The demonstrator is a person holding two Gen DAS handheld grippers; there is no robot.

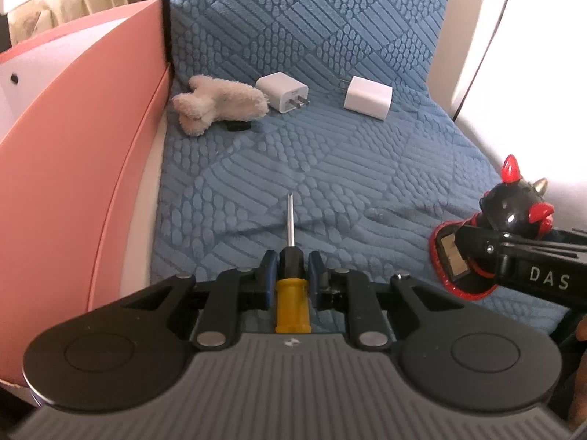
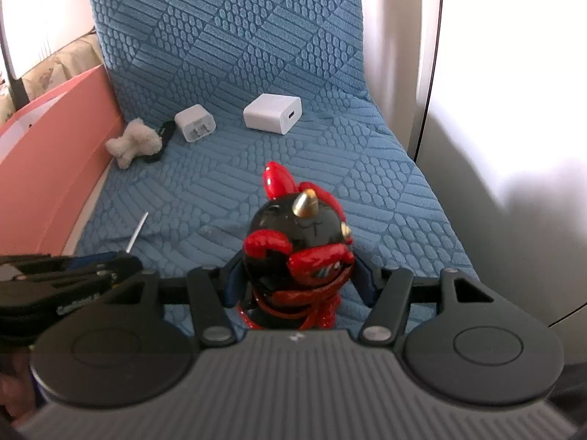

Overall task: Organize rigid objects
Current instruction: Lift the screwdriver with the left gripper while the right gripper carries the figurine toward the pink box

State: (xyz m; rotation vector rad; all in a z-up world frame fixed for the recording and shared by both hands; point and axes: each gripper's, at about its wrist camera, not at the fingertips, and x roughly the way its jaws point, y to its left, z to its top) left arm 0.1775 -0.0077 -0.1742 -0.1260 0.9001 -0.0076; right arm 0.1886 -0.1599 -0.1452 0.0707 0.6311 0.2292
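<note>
My left gripper is shut on a screwdriver with a yellow and black handle; its metal shaft points forward over the blue cloth. My right gripper is shut on a black and red horned figurine, which also shows at the right of the left wrist view. Two white chargers lie farther back on the cloth: a small one with prongs and a larger block.
A white plush toy lies by the pink box at the left, with a small black object beside it. The blue textured cloth covers the surface. A white wall stands at the right.
</note>
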